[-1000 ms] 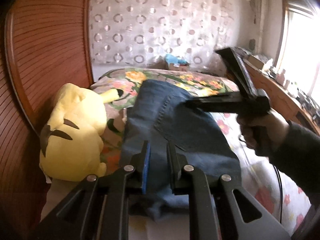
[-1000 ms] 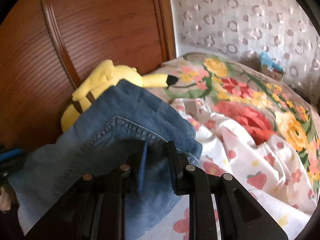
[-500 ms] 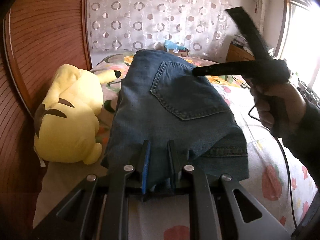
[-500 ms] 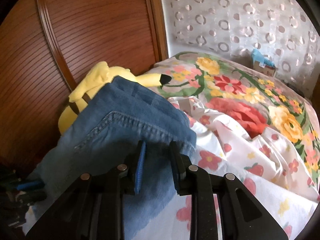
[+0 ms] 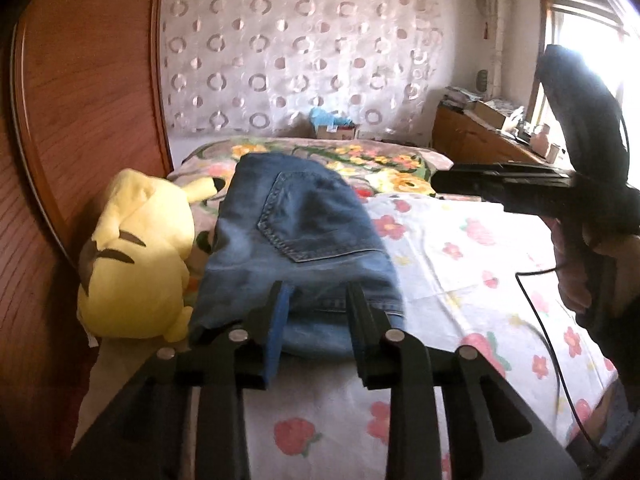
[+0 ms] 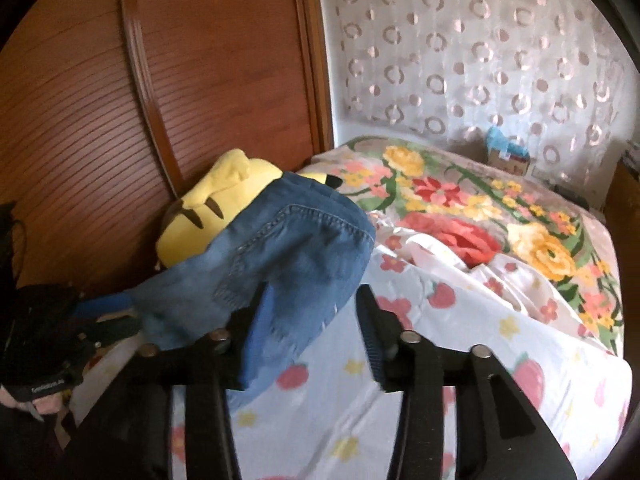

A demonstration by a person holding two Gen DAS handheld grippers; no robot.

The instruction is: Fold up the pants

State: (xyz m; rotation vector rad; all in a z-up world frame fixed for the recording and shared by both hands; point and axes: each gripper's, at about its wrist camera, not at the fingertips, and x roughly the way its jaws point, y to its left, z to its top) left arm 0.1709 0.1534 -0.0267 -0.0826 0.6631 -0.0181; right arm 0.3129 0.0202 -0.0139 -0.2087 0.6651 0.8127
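Jeans folded on bed, plush at left.
We see both grippers, left and right, with jaws released.

The bed wears a floral sheet. On it lie the folded jeans and, touching their side, a yellow plush toy. A flowered blanket covers the far end.

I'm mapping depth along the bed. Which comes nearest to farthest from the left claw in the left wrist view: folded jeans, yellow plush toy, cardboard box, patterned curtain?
1. Folded jeans: right at the open left claw, straight ahead.
2. Yellow plush toy: beside the jeans, on the left.
3. Cardboard box: past the bed's far end.
4. Patterned curtain: behind the box, at the back.
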